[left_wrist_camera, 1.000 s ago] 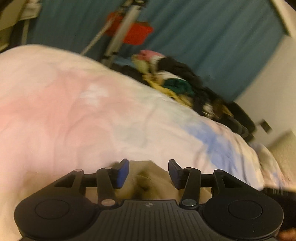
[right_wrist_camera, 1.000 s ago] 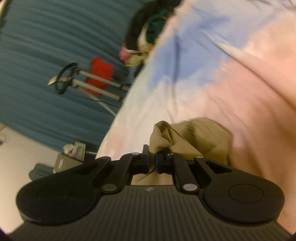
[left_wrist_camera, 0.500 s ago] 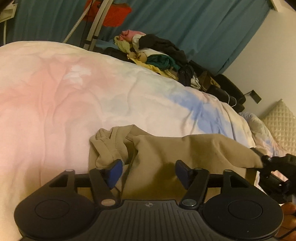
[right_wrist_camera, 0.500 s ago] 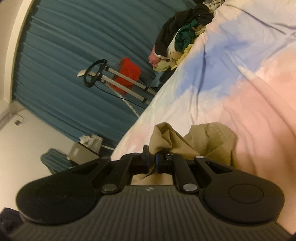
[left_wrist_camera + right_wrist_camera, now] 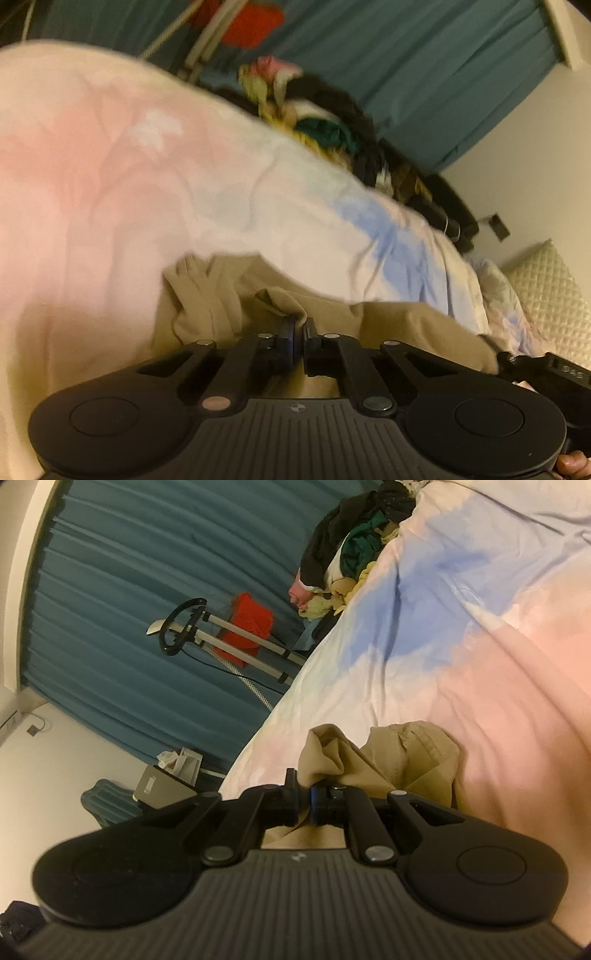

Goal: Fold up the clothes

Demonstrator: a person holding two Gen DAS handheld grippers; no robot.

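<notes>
Left wrist view: tan garment point(image 5: 388, 325) stretched sideways between left hand-held gripper point(image 5: 299, 328) and right hand-held gripper point(image 5: 306, 794), both clamped on it.

The bed cover point(image 5: 155, 192) is the landmark. Its wide pink and blue surface lies bare beyond the tan garment point(image 5: 399, 325), so a hand could pass freely there. At the far edge of the cover a pile of clothes point(image 5: 332, 125) blocks the way. Behind that edge stand a metal stand point(image 5: 229, 635) with a red cloth point(image 5: 251, 627) and the teal curtain point(image 5: 122, 602). Toward the head of the cover a quilted pillow point(image 5: 550, 295) closes that side. Beside the near corner of the cover a box point(image 5: 162, 779) stands on the floor.
</notes>
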